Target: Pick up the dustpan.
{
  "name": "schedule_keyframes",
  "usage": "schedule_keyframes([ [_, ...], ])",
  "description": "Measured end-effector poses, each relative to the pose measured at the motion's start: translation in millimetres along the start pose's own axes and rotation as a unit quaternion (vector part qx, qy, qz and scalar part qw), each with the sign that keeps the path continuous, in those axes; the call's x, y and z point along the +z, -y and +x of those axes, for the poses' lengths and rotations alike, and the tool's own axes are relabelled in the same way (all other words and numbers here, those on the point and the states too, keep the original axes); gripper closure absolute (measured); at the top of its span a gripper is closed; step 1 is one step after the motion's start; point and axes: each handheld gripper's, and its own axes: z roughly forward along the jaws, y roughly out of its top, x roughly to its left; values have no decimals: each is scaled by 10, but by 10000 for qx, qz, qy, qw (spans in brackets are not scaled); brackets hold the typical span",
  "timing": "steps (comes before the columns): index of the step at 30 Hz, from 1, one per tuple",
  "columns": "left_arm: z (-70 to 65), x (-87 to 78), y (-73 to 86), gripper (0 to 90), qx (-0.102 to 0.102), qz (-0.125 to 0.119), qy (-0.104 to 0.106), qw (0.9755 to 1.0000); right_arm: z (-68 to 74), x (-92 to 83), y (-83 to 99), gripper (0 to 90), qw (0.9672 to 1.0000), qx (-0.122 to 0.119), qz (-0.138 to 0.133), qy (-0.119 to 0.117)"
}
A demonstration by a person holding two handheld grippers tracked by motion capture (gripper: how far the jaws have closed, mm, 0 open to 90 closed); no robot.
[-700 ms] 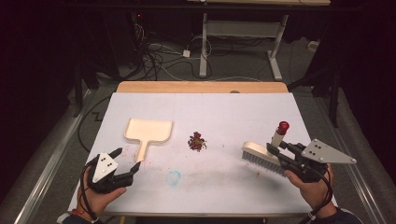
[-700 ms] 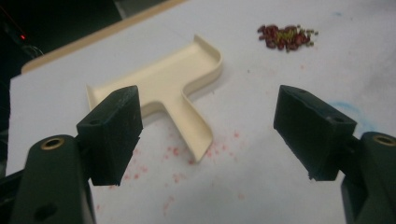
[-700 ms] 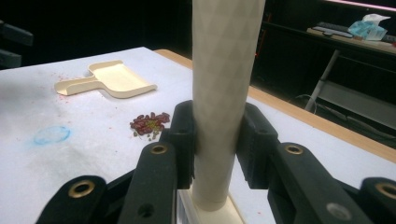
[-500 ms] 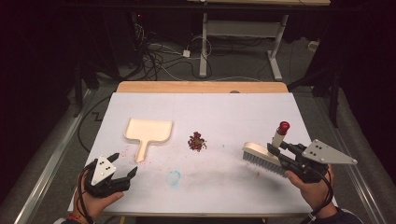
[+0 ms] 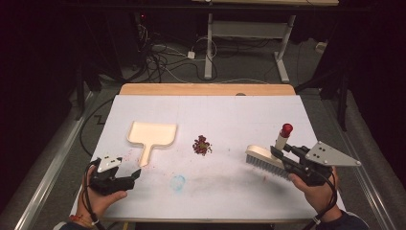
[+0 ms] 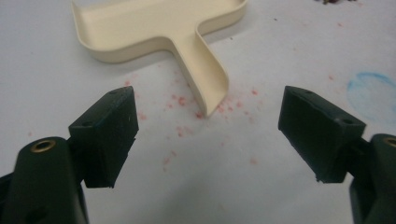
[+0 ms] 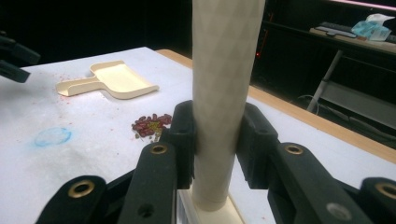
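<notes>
1. Brush (image 5: 264, 160) first, from the high view: your right gripper (image 5: 280, 158) pinches its pale round handle, which ends in a red knob, while the grey bristle head rests on the white table cover (image 5: 230, 115) at the right side. Your left gripper (image 5: 135, 175) hovers at the near left with its jaws spread and nothing between them, just short of the handle of the cream plastic dustpan (image 5: 152, 135). A small heap of dark red beans (image 5: 202, 145) lies between dustpan and brush, apart from both. A faint blue ring stain (image 5: 178, 182) marks the cover near you. A wooden table edge (image 5: 206, 89) shows at the far side; beyond it the room is dark, with cables (image 5: 158, 57) on the floor and a white desk frame (image 5: 249, 33).

2. Left gripper view: your left gripper (image 6: 208, 135) stands wide open, its two blocky matt black pads level above the cover. The dustpan (image 6: 159, 28) lies ahead, smooth with a raised rim, its channel-shaped handle pointing toward the jaws. Pink specks are scattered around the handle's end.

3. Right gripper view: your right gripper (image 7: 217, 140) is clamped on the brush handle (image 7: 224, 70), a pale, finely patterned tube rising upright between the pads. The beans (image 7: 150, 125) lie just beyond, the dustpan (image 7: 109, 80) farther off, the blue ring stain (image 7: 52, 136) to the left. I can read no writing anywhere.
</notes>
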Motion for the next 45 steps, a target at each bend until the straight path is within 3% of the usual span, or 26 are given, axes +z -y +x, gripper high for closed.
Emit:
schedule_keyframes([
  [3, -13, 79, -129, 203, -30, 58, 5, 10000, -3, 6, 2, 707, 10000, 8, -4, -8],
  [6, -33, 238, -317, 224, -160, 416, -60, 9990, -18, -2, 9, 707, 10000, 71, 40, -16],
  [11, 7, 434, -472, 267, -338, 620, -147, 9974, -21, -5, 11, 707, 10000, 64, 10, 4],
  [12, 73, 557, -507, 279, -535, 779, -228, 9953, -20, -8, 10, 707, 10000, 62, -2, 1],
  [13, 73, 557, -507, 290, -535, 779, -228, 9953, -20, -8, 10, 707, 10000, 62, -2, 1],
  [14, 117, 629, -511, 314, -666, 886, -196, 9936, -22, -12, 12, 707, 10000, 89, -5, 6],
  [17, 245, 844, -479, 334, -1166, 1079, 118, 9872, -33, -4, 27, 707, 9999, 134, 29, 9],
  [24, 161, 934, -552, 403, -968, 1133, -332, 9883, -30, 22, 50, 707, 9998, 168, 62, -37],
  [25, 161, 941, -557, 403, -967, 1114, -345, 9885, -30, 22, 50, 707, 9998, 168, 62, -37],
  [28, 186, 939, -548, 560, -1036, 1026, -380, 9886, -28, 24, 54, 707, 9999, 144, 75, -44],
  [31, 256, 917, -520, 628, -1054, 965, -277, 9893, -34, 20, 53, 706, 9998, 165, 77, -47],
  [33, 275, 915, -517, 639, -1025, 956, -218, 9899, -64, 7, 63, 707, 9996, 277, 51, -49],
  [39, 281, 877, -531, 642, -838, 997, -297, 9910, -94, -4, 61, 707, 9995, 304, 39, 10],
  [45, 298, 753, -572, 643, -536, 972, -284, 9934, -122, 1, 59, 707, 9994, 346, 38, 50],
])
